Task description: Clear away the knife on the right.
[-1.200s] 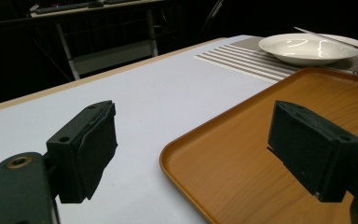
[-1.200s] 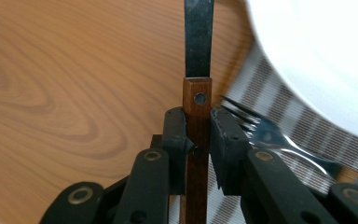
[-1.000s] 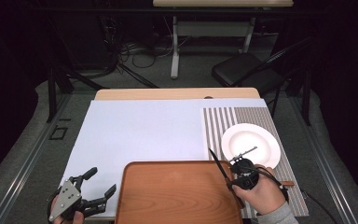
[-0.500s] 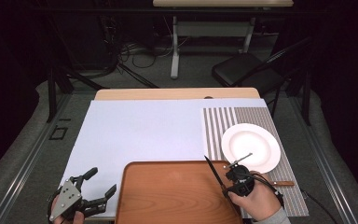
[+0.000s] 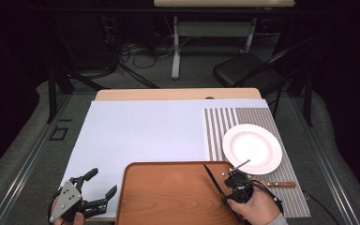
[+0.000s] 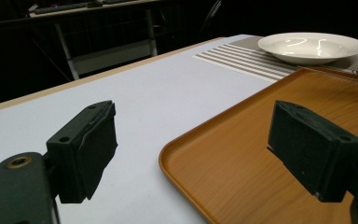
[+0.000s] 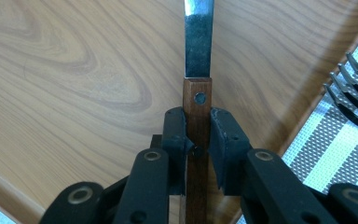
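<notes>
A knife with a wooden handle and dark steel blade [image 5: 211, 176] is clamped at its handle in my right gripper [image 5: 232, 183]. Its blade points away and to the left over the right part of the wooden tray [image 5: 168, 197]. The right gripper view has both pads pressed on the handle [image 7: 197, 100], with the blade [image 7: 198, 42] low over the tray's wood [image 7: 74, 70]. My left gripper [image 5: 103, 182] sits at the table's near left corner, beside the tray's left rim. Its jaws stand wide apart with nothing between them [image 6: 196, 140].
A white plate [image 5: 252, 147] rests on the striped placemat [image 5: 215, 126] at the right. A fork lies on that placemat near my right hand, its tines [image 7: 354, 93] just off the tray's edge. A pale sheet [image 5: 140, 131] covers the table's middle.
My right gripper has carried the knife left, nearer and lower, from the plate's edge to over the tray. The left gripper has stayed put.
</notes>
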The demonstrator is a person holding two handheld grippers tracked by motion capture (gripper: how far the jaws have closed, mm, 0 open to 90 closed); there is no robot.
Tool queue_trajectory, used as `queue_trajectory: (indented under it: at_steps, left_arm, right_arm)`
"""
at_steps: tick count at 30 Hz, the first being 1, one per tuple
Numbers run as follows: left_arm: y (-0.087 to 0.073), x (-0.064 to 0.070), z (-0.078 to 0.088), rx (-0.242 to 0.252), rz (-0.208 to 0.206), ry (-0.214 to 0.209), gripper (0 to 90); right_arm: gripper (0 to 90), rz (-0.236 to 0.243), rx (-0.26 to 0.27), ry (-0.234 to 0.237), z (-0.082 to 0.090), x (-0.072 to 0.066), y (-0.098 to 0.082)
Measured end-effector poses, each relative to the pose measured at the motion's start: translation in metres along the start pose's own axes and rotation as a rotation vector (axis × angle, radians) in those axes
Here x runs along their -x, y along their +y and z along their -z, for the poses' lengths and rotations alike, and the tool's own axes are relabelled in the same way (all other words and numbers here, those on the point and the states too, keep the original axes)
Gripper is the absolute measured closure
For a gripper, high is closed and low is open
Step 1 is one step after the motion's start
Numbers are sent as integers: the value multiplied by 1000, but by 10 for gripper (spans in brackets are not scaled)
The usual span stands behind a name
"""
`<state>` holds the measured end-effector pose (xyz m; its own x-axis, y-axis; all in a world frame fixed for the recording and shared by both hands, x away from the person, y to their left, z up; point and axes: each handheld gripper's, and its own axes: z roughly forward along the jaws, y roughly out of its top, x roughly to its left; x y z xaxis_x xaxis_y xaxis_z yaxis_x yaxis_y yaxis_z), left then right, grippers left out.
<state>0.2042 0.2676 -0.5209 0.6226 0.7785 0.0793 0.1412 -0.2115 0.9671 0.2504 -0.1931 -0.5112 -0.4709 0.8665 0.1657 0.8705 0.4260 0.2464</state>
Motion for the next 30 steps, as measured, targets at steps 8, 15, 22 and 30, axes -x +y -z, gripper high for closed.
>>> queue_trajectory:
  at_steps: [8, 15, 22, 30]
  left_arm:
    - [0, 0, 0, -1, -1, -1, 152]
    - [0, 0, 0, 0, 2, 2, 152]
    - [0, 0, 0, -2, 4, 2, 152]
    - [-1, 0, -1, 0, 9, 6, 152]
  right_arm:
    - [769, -18, -10, 9, -7, 3, 0]
    - [764, -25, -2, 12, -11, 1, -1]
    - [736, -1, 8, 17, -5, 0, 0]
    - [900, 54, 78, 27, -2, -5, 3]
